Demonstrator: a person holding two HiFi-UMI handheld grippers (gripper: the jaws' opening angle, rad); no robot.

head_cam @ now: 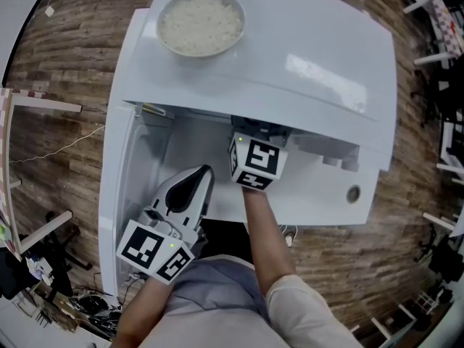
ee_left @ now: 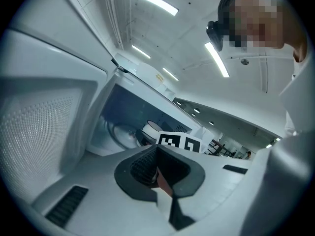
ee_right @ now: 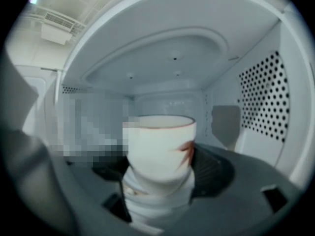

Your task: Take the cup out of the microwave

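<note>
The white cup [ee_right: 160, 146], with a brown rim line and a reddish mark, stands upright inside the microwave cavity [ee_right: 172, 58]. My right gripper [ee_right: 160, 173] is shut on it, a dark pad [ee_right: 209, 168] against each side. In the head view only the right gripper's marker cube [head_cam: 256, 162] shows at the cavity mouth; the jaws and cup are hidden under the microwave top [head_cam: 304, 56]. The left gripper view shows the cup [ee_left: 151, 130] just behind that cube. My left gripper [head_cam: 194, 183] is shut on nothing, by the open door [head_cam: 119, 194], pointing at the cavity.
A bowl of rice [head_cam: 201, 22] sits on top of the microwave. The door stands swung out to the left. The perforated right wall [ee_right: 268, 97] lies close to the cup. Wood floor [head_cam: 65, 71] and chair legs surround the microwave.
</note>
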